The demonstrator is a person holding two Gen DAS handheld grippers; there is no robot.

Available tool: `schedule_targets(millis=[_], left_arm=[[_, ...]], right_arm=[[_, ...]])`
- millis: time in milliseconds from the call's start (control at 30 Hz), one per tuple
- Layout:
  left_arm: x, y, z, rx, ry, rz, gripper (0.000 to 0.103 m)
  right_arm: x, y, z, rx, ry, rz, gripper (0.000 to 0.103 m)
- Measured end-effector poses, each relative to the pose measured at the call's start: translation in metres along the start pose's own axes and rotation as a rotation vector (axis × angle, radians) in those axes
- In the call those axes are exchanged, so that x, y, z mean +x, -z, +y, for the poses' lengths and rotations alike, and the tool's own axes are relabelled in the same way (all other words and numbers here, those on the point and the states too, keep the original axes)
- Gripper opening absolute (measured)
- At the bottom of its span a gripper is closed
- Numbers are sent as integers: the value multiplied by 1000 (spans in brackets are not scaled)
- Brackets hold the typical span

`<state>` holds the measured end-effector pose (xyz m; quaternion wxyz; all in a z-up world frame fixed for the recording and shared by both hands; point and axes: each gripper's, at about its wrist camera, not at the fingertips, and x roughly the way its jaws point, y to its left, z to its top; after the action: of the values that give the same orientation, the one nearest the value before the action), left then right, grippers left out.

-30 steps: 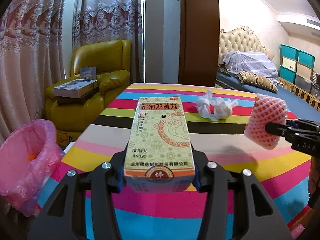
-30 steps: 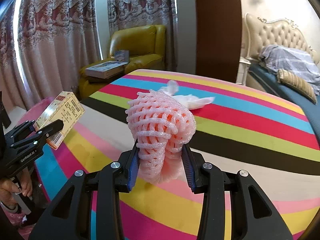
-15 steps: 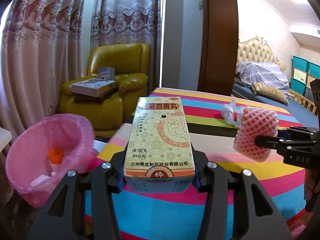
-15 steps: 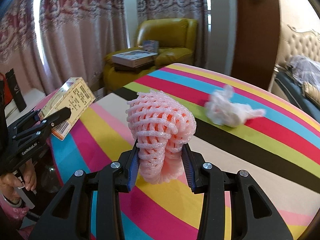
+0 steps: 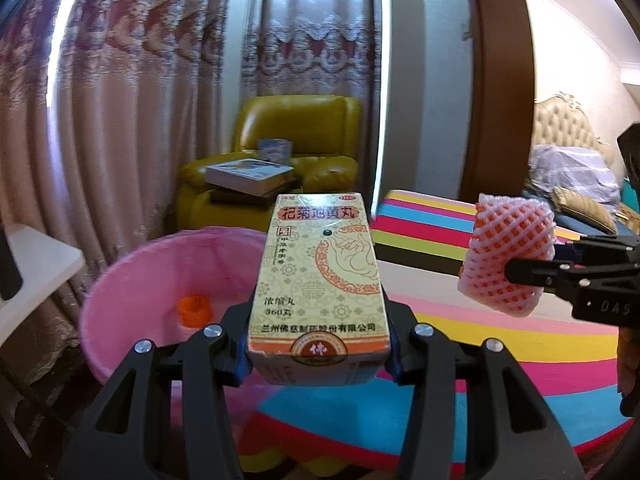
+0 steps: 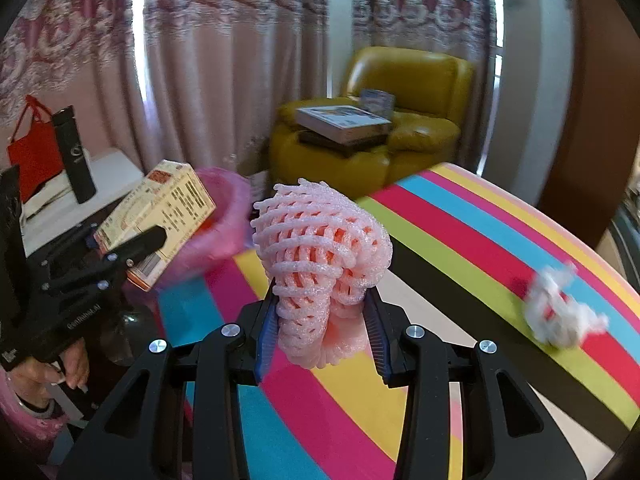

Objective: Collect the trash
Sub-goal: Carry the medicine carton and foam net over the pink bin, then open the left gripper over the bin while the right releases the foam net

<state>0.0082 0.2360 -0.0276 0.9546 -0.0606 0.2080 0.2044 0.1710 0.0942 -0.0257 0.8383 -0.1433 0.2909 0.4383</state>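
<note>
My left gripper (image 5: 318, 358) is shut on a yellow medicine box (image 5: 320, 280) with red Chinese print, held beside the pink-lined trash bin (image 5: 132, 276), which has an orange scrap inside. My right gripper (image 6: 322, 330) is shut on a pink foam fruit net (image 6: 320, 256), held above the striped table (image 6: 460, 264). The net (image 5: 508, 256) also shows at the right of the left wrist view, and the box (image 6: 160, 216) and bin (image 6: 224, 220) at the left of the right wrist view. A crumpled white tissue (image 6: 560, 312) lies on the table at the right.
A yellow armchair (image 5: 296, 144) with books stacked on it stands behind the bin, in front of curtains. A white side table (image 6: 80, 184) with a black bottle and a red bag is at the left. A bed (image 5: 576, 172) lies beyond the table.
Both grippers have swung left with their loads, away from the table's middle toward the bin. The bin has grown large in the left wrist view; the tissue has slid to the right.
</note>
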Motion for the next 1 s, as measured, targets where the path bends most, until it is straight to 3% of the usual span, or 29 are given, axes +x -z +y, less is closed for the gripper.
schedule_targets(millis=[467,800,1000], left_arm=[[19,4,101,-112,-164,62,48],[41,15,137,-175,-183,132,48],[41,18,144,-222,-194,143,51]], right_arm=[[59,-59,86,-101,-159,13,39],[99,-82,114,-82,-220,38,43],[110,-88,120,-60,-241,35,57]])
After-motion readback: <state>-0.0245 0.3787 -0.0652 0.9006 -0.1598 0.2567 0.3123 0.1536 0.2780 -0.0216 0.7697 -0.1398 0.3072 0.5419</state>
